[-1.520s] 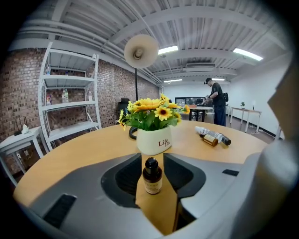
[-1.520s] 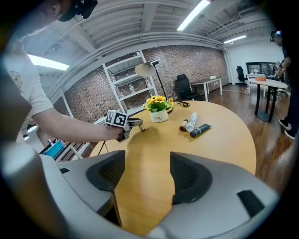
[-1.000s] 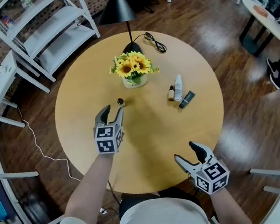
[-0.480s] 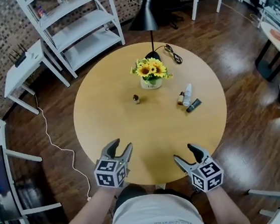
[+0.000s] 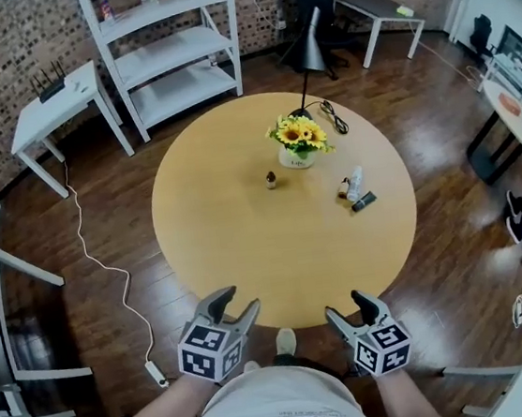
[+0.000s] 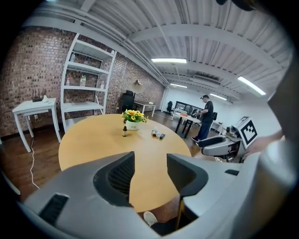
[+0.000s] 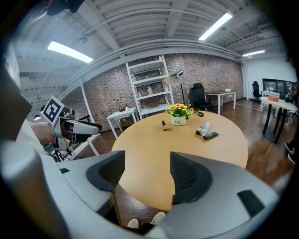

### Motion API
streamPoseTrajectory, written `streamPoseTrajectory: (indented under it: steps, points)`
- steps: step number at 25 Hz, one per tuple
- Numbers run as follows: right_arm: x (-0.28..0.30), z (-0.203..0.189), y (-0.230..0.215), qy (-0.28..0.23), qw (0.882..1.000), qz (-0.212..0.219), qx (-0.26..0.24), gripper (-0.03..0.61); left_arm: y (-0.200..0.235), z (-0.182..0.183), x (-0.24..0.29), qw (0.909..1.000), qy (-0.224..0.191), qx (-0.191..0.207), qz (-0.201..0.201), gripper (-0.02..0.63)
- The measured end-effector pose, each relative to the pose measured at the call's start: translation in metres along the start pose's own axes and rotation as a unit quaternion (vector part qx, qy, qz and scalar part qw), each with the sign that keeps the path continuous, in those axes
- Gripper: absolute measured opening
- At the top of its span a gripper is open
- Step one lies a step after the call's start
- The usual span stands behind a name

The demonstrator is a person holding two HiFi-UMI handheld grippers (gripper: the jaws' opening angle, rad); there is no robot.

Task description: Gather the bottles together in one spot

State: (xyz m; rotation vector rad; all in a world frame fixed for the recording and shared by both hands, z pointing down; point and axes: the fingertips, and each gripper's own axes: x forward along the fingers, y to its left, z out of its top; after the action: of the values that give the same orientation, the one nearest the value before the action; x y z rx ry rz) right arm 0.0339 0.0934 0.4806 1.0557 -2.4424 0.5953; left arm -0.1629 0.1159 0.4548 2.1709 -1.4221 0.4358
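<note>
The left gripper view shows a person [image 6: 205, 122] standing among desks across the room, and the bottles only as a far clump. The head view lays the round worktop [image 5: 229, 254] out whole. On it a small brown dropper bottle [image 5: 271, 180] stands alone, left of a white vase [image 5: 299, 159] holding sunflowers [image 5: 300, 134]. Right of the vase a white bottle [image 5: 355, 182] lies just beside a tiny brown bottle [image 5: 343, 187], a dark tube [image 5: 364, 201] near them. The left gripper [image 5: 235, 302] and right gripper [image 5: 347, 306] hang off the worktop's near edge, jaws apart, nothing between them.
</note>
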Motion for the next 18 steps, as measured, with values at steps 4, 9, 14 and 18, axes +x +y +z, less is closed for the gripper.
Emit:
streamPoseTrajectory:
  steps: [4,9,14,18]
  points:
    - [-0.009,-0.013,0.036,0.012,1.000,-0.001,-0.013,0.316,-0.010,-0.026,-0.027,0.9997,0.009,0.001,-0.021,0.192]
    - [-0.021,-0.022,0.074,0.016,1.000,-0.004,-0.018,0.317,-0.012,-0.048,-0.058,0.9993,0.015,0.003,-0.033,0.192]
    - [-0.032,-0.033,0.079,0.022,1.000,-0.013,-0.018,0.316,-0.013,-0.053,-0.068,0.9993,0.004,0.011,-0.036,0.195]
    - [-0.035,-0.036,0.065,0.018,0.999,-0.031,-0.009,0.316,-0.012,-0.059,-0.061,0.9990,0.006,0.009,-0.042,0.196]
